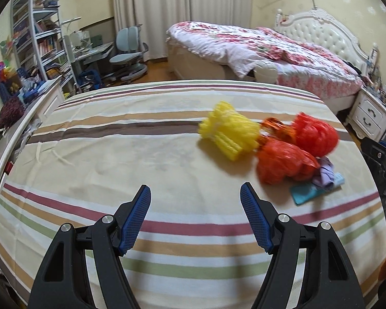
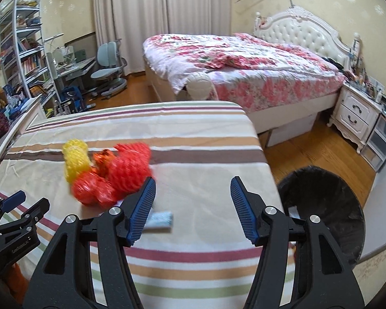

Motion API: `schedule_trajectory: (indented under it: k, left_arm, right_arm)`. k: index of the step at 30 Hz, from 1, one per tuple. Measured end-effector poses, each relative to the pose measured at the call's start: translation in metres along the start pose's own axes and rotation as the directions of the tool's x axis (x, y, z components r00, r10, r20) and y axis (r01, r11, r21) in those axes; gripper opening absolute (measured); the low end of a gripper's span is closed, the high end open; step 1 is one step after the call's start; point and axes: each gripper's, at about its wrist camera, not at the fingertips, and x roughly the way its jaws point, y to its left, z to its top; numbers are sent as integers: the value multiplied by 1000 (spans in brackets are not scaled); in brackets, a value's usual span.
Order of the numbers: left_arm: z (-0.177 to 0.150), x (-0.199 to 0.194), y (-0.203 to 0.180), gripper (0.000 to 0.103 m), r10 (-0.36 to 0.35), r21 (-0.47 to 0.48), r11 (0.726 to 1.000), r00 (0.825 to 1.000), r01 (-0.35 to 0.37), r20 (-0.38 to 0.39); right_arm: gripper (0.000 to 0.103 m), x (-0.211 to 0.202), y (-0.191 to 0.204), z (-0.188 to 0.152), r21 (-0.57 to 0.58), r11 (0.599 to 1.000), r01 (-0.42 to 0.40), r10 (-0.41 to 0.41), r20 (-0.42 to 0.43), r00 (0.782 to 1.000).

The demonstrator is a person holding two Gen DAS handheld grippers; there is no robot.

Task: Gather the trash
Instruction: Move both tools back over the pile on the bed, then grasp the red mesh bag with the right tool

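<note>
While nothing is gripped:
Fingers: left gripper (image 1: 195,193) and right gripper (image 2: 191,186) both spread, empty.
Advice: pinch red foam net (image 2: 130,168) centrally, then carry to bin (image 2: 321,206).

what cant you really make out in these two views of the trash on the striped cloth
- Left wrist: yellow net and red nets smeared by motion blur; mesh detail lost.
- Left wrist: purple scrap overlaps the blue packet; its print is unreadable.
- Right wrist: left finger hides part of the packet.
- Right wrist: black bin interior is too dark.
</note>
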Motion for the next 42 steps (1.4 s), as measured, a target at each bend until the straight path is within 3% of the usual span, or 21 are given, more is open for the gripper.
schedule_trajectory:
  k: [9, 14, 16, 17, 18, 21, 34, 42]
  left_arm:
    - [13, 7, 23, 72, 22, -50, 998, 1000, -22, 0]
    - [14, 12, 26, 72, 12, -58, 998, 1000, -12, -12]
    - [15, 14, 27, 72, 4, -57, 998, 1000, -5, -15]
    - [15, 15, 26, 73, 0, -57, 998, 1000, 0, -16]
    - [16, 15, 26, 73, -4, -57, 998, 1000, 3, -16]
    - [18, 16, 23, 73, -16, -54, 998, 1000, 15, -16]
    - [42, 21, -1, 74, -71, -34, 997, 997, 71, 6]
    - [59, 32, -17, 76, -93, -24, 995, 996, 94, 11]
  right_arm:
    - [66, 24, 44, 19, -60, 995, -74, 72, -34, 997]
    - [66, 41, 57, 16, -88, 993, -75, 67, -82, 994]
    - [64, 44, 58, 15, -88, 994, -72, 64, -93, 994]
    - [53, 45, 58, 14, -87, 994, -70, 62, -97, 993]
    - [48, 47, 58, 13, -85, 993, -77, 68, -107, 992]
    - [45, 44, 55, 13, -78, 994, -73, 65, -96, 993]
    - [44, 48, 10, 23, 1, 999, 35, -35, -54, 998]
    - [44, 58, -5, 24, 26, 999, 44, -43, -65, 997]
